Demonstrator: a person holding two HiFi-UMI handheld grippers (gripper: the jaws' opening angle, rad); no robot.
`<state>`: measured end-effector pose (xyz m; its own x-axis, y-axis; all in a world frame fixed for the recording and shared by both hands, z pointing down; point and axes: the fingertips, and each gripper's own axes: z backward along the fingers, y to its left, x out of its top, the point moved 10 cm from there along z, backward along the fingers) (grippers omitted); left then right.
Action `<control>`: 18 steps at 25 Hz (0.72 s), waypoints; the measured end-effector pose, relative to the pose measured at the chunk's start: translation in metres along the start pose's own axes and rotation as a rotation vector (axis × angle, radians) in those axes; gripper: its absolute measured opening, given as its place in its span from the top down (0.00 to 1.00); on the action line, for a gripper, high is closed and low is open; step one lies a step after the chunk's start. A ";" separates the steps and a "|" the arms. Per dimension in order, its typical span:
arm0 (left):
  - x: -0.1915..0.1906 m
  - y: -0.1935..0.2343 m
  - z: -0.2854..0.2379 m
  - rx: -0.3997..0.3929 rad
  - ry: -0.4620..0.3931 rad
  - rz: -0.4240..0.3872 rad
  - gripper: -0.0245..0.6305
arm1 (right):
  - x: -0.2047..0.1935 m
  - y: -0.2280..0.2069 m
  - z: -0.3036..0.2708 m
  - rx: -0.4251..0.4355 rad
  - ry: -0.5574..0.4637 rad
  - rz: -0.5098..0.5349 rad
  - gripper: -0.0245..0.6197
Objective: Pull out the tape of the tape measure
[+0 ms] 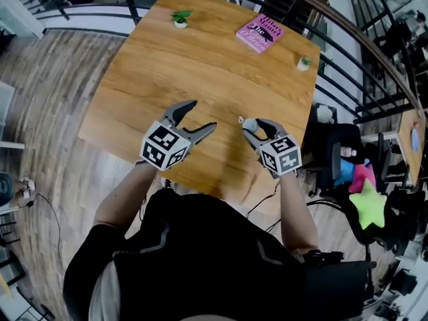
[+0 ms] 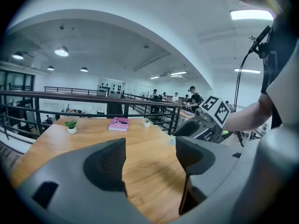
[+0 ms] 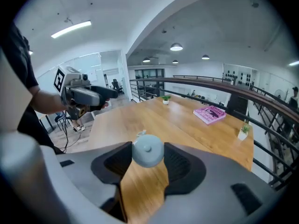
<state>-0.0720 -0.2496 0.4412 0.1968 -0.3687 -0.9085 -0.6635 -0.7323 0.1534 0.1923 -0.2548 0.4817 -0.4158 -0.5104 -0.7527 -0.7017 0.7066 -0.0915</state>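
Note:
The tape measure (image 1: pixel 249 124) is a small round pale grey-blue case (image 3: pixel 148 152). My right gripper (image 1: pixel 256 127) is shut on it, a pad pressing on each side, just above the near part of the wooden table (image 1: pixel 200 65). A small tab (image 3: pixel 141 133) sticks out of the case on its far side. In the right gripper view the case sits between the two dark pads of the right gripper (image 3: pixel 148 158). My left gripper (image 1: pixel 204 114) hangs to the left of it, open and empty, and in the left gripper view nothing lies between the jaws of this gripper (image 2: pixel 150 160).
A pink book (image 1: pixel 259 33) lies at the table's far right. One small potted plant (image 1: pixel 180 18) stands at the far edge, another (image 1: pixel 304 63) near the right edge. A black railing (image 1: pixel 348 52) runs past the table. A chair with coloured toys (image 1: pixel 354 172) stands at right.

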 end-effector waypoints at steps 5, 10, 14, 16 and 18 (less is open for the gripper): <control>0.017 0.000 -0.001 -0.065 -0.045 -0.094 0.43 | 0.039 0.026 0.025 0.005 -0.012 0.009 0.63; 0.030 0.005 0.006 -0.103 -0.048 -0.224 0.46 | 0.073 0.052 0.037 0.023 -0.037 0.034 0.63; 0.042 0.001 0.018 -0.138 -0.081 -0.310 0.52 | 0.094 0.071 0.043 0.032 -0.026 0.056 0.63; 0.045 -0.002 0.023 -0.149 -0.066 -0.404 0.52 | 0.105 0.082 0.043 0.042 -0.036 0.056 0.63; 0.048 -0.002 0.029 -0.145 -0.051 -0.489 0.55 | 0.116 0.089 0.040 0.038 -0.038 0.049 0.63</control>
<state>-0.0822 -0.2486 0.3862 0.4212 0.0623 -0.9048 -0.3950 -0.8855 -0.2448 0.1041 -0.2315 0.3599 -0.4263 -0.4562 -0.7812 -0.6586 0.7485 -0.0777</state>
